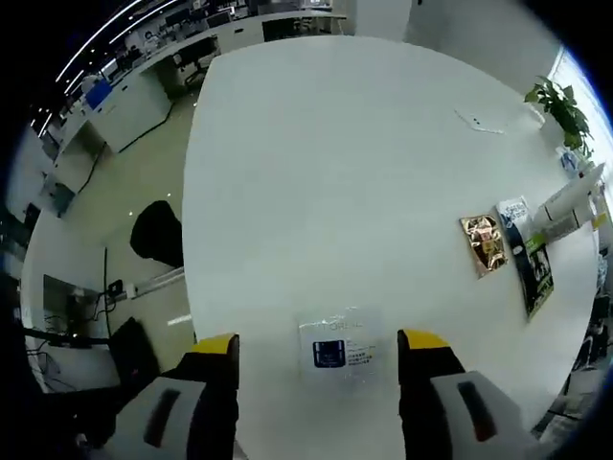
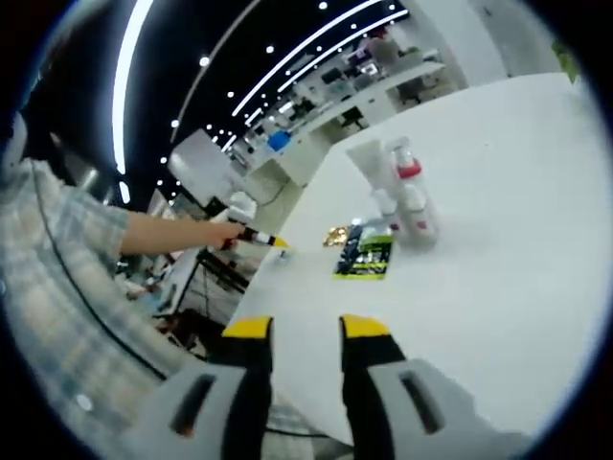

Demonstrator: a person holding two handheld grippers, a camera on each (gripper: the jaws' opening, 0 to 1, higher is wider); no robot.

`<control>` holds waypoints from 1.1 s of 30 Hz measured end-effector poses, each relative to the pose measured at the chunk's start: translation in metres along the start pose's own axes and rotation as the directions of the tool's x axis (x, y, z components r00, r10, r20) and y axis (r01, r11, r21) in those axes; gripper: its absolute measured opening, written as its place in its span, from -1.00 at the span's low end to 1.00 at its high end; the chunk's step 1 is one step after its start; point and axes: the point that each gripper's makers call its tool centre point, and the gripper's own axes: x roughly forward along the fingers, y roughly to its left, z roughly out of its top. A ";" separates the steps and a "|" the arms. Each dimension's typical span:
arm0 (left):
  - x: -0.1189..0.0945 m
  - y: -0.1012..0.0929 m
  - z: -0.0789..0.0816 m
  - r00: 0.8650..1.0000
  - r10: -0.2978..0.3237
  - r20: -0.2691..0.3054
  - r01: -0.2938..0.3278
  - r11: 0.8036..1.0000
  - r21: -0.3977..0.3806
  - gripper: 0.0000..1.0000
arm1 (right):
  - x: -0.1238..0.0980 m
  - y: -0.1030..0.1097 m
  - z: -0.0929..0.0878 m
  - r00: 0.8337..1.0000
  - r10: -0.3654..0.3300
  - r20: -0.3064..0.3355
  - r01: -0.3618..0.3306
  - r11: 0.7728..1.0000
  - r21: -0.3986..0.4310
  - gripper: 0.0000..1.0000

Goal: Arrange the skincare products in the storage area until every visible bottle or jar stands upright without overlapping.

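Left gripper (image 1: 321,342) is seen over the white table (image 1: 335,172), jaws spread wide, nothing held. A flat white sachet (image 1: 339,351) with a blue label lies on the table between the yellow jaw tips, not visibly touched by either.

Toward the right edge of the left gripper view, well apart from the sachet: a gold packet (image 1: 483,243) lying flat, a dark green packet (image 1: 533,271) just beside it, a small white packet (image 1: 513,210) near both. A white tube (image 1: 565,205) is seen past them; whether it stands or lies cannot be told. A plant (image 1: 558,108) sits at the far table edge. A small flat white item (image 1: 479,122) lies alone farther up the table; too small to identify.

Right gripper (image 2: 295,329) is held above the table (image 2: 498,268), jaws apart with a narrow gap, nothing between them.

In the right gripper view a cluster is seen near the table's middle: a white bottle (image 2: 368,163) and a bottle with a red band (image 2: 408,182) upright, close together, smaller containers at their base too blurred to separate. The green packet (image 2: 368,257) lies flat just in front of them, the gold packet (image 2: 334,235) beside it.

At left in the same view, the person's sleeve (image 2: 57,278) and hand (image 2: 218,231) are seen, with the other gripper (image 2: 261,238) over the table edge
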 end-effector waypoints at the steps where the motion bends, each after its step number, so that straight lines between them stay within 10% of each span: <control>1: 0.002 -0.003 -0.004 1.000 0.001 -0.005 -0.001 1.000 0.003 0.40 | 0.000 0.000 -0.002 1.000 -0.002 -0.003 0.002 1.000 -0.002 -0.49; 7: 0.003 -0.011 -0.020 0.998 0.064 -0.024 -0.062 0.994 0.091 0.43 | -0.004 0.002 -0.005 1.000 -0.011 -0.005 0.011 1.000 -0.002 -0.49; 19: -0.002 -0.032 -0.017 1.000 -0.022 -0.012 0.023 0.998 0.053 -0.15 | -0.013 0.001 -0.010 0.999 -0.036 0.004 0.036 0.999 -0.001 -0.49; 33: -0.011 -0.048 -0.022 0.999 -0.046 -0.012 0.047 0.990 0.132 -0.17 | -0.021 -0.002 -0.013 0.999 -0.029 0.018 0.029 1.000 0.003 -0.49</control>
